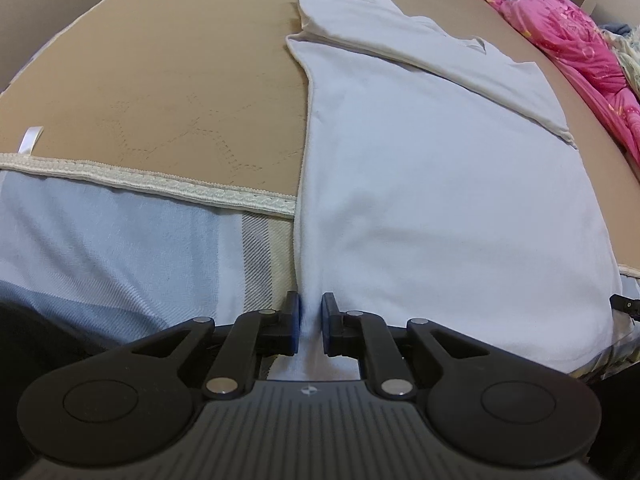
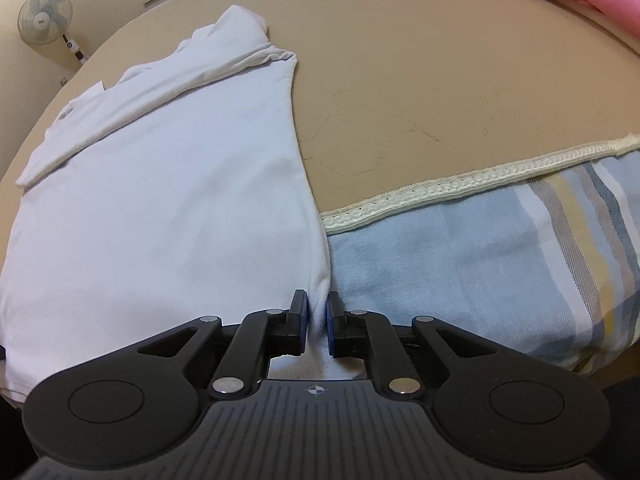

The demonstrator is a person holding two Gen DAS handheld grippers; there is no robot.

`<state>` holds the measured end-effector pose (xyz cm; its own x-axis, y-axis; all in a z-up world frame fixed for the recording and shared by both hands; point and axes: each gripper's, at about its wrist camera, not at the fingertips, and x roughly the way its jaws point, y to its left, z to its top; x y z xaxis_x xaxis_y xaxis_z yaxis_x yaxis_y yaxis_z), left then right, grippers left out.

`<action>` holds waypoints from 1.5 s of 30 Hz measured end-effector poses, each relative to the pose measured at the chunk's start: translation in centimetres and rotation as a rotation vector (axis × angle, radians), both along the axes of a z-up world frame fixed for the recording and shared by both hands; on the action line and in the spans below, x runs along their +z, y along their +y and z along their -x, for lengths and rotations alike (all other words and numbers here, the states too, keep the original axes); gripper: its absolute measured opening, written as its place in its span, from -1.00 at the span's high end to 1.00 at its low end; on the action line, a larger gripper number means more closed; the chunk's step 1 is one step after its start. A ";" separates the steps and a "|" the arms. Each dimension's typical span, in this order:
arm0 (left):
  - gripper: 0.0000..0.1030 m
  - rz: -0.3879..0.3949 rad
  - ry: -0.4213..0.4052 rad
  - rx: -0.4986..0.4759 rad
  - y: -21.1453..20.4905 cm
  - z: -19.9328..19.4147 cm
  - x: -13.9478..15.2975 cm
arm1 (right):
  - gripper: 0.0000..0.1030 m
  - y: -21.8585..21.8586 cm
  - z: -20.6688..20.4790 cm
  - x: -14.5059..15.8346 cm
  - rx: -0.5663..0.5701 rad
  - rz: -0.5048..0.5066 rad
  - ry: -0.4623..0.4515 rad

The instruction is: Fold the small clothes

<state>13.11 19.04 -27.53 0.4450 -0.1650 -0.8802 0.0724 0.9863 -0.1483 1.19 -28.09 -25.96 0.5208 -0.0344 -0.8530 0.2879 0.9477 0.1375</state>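
My left gripper [image 1: 311, 322] pinches the near left corner of the white shirt [image 1: 440, 208], hem fabric bunched between its blue pads; my right gripper [image 2: 318, 326] is closed the same way on the near right corner of the shirt [image 2: 160, 208]. The garment lies flat on the tan mat [image 1: 160, 92], its near hem hanging over the striped sheet [image 2: 480, 264] toward six o'clock, both sleeves already folded across the top at twelve. I judge it light, limp and thin (likely cotton knit), so it will sag between my two holds and could slip from a shallow pinch. The hem corners look like the right places to hold for carrying the bottom edge toward twelve.
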 end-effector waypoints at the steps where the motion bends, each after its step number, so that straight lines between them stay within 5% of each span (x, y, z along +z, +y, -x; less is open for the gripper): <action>1: 0.77 -0.004 -0.001 -0.002 0.0 0.0 0.1 | 0.80 0.0 -0.1 0.0 0.003 0.005 0.000; 13: 0.78 -0.022 -0.005 -0.015 -0.7 -0.3 0.1 | 0.79 0.5 -0.2 -0.1 0.014 0.027 0.000; 17: 0.91 0.001 -0.063 -0.023 -0.7 0.1 1.2 | 0.90 0.6 0.1 0.6 0.027 0.009 -0.056; 25: 0.93 0.212 -0.302 -0.056 2.4 2.7 10.1 | 0.94 -0.6 3.6 10.0 0.054 -0.139 -0.433; 34: 0.94 0.405 -0.468 -0.043 9.5 8.5 21.2 | 0.95 -2.9 11.6 20.5 0.145 -0.298 -0.669; 39: 0.93 0.381 -0.403 -0.059 9.9 8.4 21.1 | 0.95 -4.3 12.4 20.6 0.134 -0.370 -0.594; 45: 0.93 0.325 -0.222 0.022 7.7 -4.7 14.0 | 0.95 -4.8 2.2 14.5 0.086 -0.378 -0.405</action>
